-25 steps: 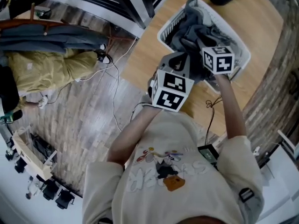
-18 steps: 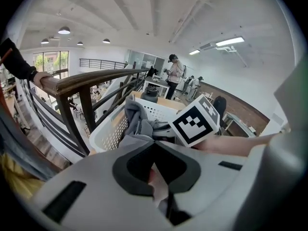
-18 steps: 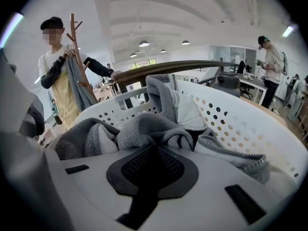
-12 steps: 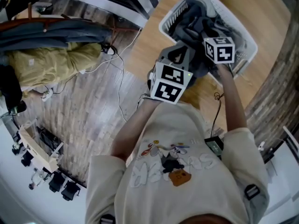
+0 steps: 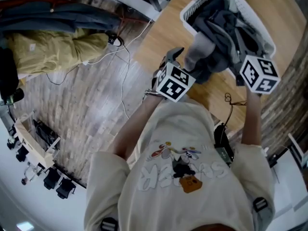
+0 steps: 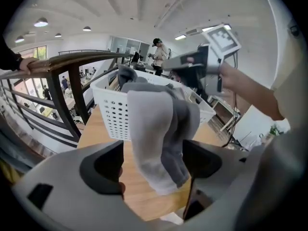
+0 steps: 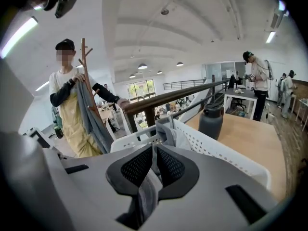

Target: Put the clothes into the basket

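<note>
My left gripper [image 6: 154,163] has just been opening. Its jaws stand wide apart, and a pale grey fold of the grey garment [image 6: 159,129] hangs loose between them. The fold may brush the right-hand pad, but I can't be sure from this angle.

My right gripper [image 7: 154,166] is clamped tight on a strip of the same grey cloth, which is pinched between its ribbed pads.

The white laundry basket [image 5: 193,12] sits on the wooden table [image 5: 161,42]. Most of the garment is heaped inside it, and one part spills over the near rim, dangling above the tabletop.
</note>
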### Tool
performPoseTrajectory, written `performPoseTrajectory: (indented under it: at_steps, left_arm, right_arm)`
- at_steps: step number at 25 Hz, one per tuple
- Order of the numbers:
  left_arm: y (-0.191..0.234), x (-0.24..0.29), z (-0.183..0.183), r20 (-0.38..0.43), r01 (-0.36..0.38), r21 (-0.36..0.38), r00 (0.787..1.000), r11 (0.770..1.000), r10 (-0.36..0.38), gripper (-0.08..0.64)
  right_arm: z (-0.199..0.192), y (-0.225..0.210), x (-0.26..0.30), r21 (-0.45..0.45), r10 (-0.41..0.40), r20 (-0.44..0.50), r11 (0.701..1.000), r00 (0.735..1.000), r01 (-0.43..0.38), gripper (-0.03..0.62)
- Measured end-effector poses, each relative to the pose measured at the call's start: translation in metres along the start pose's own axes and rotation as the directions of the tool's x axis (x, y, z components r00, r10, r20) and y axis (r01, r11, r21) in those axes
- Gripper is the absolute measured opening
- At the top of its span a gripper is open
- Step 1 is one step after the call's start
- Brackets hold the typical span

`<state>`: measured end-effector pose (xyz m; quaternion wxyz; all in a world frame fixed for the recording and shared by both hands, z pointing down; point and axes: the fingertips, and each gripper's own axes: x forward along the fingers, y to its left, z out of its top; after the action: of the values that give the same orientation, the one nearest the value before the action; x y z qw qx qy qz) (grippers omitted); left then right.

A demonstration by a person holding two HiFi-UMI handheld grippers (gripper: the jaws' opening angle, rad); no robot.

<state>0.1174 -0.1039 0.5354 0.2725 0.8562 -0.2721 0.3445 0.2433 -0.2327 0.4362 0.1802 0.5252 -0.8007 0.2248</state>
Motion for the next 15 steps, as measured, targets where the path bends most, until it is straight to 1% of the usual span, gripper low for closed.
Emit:
performPoseTrajectory:
  at_steps: [3, 6, 7, 9, 10, 11, 13, 14, 15]
  left_arm:
    - [0.004, 0.016, -0.026, -0.045, 0.024, 0.017, 0.999, 1.0, -0.023, 0.379]
    - [0.01, 0.032, -0.046, -0.074, 0.037, -0.02, 0.997, 0.999, -0.039, 0.376]
    - [0.014, 0.037, -0.051, -0.073, 0.03, -0.037, 0.997, 0.999, -0.032, 0.349]
    - [0.026, 0.044, -0.061, -0.072, 0.007, -0.063, 0.997, 0.998, -0.011, 0.245]
    - [0.031, 0.047, -0.067, -0.079, -0.003, -0.063, 0.997, 0.998, -0.002, 0.222]
    - [0.036, 0.05, -0.073, -0.091, -0.008, -0.054, 0.996, 0.999, 0.003, 0.215]
    - [0.033, 0.056, -0.081, -0.111, 0.008, -0.035, 0.994, 0.999, -0.012, 0.201]
    - [0.02, 0.06, -0.08, -0.108, 0.034, -0.034, 0.993, 0.999, -0.037, 0.135]
    - [0.006, 0.063, -0.076, -0.097, 0.067, -0.034, 0.993, 0.997, -0.07, 0.053]
  right_arm:
    - [0.004, 0.017, -0.033, -0.013, -0.014, 0.025, 1.0, 1.0, 0.014, 0.041]
    - [-0.006, 0.033, -0.057, -0.039, -0.062, 0.015, 0.997, 0.998, 0.062, 0.041]
    - [-0.012, 0.037, -0.062, -0.046, -0.079, 0.005, 0.996, 0.997, 0.079, 0.041]
    - [-0.026, 0.046, -0.069, -0.055, -0.106, -0.01, 0.993, 0.994, 0.105, 0.041]
    - [-0.035, 0.051, -0.071, -0.059, -0.113, -0.018, 0.992, 0.993, 0.112, 0.041]
    - [-0.044, 0.056, -0.073, -0.062, -0.117, -0.029, 0.991, 0.993, 0.115, 0.041]
    - [-0.058, 0.06, -0.082, -0.074, -0.121, -0.063, 0.99, 0.991, 0.116, 0.041]
    - [-0.061, 0.058, -0.091, -0.091, -0.132, -0.084, 0.988, 0.988, 0.124, 0.041]
    - [-0.059, 0.056, -0.1, -0.114, -0.151, -0.095, 0.984, 0.984, 0.14, 0.041]
